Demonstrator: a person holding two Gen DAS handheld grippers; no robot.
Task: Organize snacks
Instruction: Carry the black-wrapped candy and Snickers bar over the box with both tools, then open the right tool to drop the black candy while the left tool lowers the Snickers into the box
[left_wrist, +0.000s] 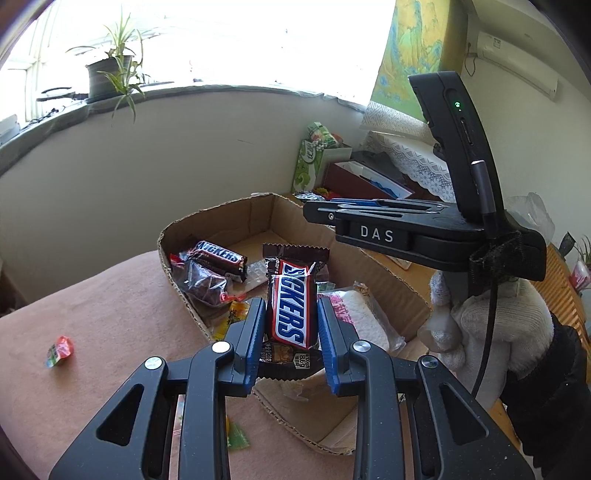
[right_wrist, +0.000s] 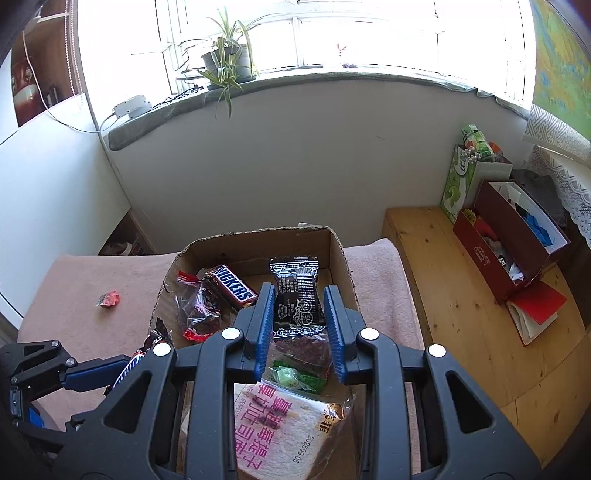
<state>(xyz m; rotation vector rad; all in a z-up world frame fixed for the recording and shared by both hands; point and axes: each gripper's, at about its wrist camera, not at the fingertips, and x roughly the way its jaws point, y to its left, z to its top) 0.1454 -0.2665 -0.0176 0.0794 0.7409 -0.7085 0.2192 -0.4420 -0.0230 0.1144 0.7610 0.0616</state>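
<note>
My left gripper (left_wrist: 290, 314) is shut on a Snickers bar (left_wrist: 291, 302) and holds it upright over the near rim of the open cardboard box (left_wrist: 258, 218). My right gripper (right_wrist: 300, 310) is shut on a black-and-white snack packet (right_wrist: 297, 295) above the same box (right_wrist: 258, 240). Inside the box lie a second Snickers bar (right_wrist: 232, 288), a clear red-ended packet (right_wrist: 199, 306), a green candy (right_wrist: 295, 378) and a wrapped white bread slice (right_wrist: 280, 428). The left gripper also shows in the right wrist view (right_wrist: 110, 369), at the lower left.
The box sits on a pink cloth-covered surface (left_wrist: 92, 314). A small red candy (left_wrist: 59, 350) lies loose on the cloth, left of the box. A wooden bench (right_wrist: 461, 295) to the right holds red boxes (right_wrist: 509, 243) and a green tissue box (right_wrist: 458, 181).
</note>
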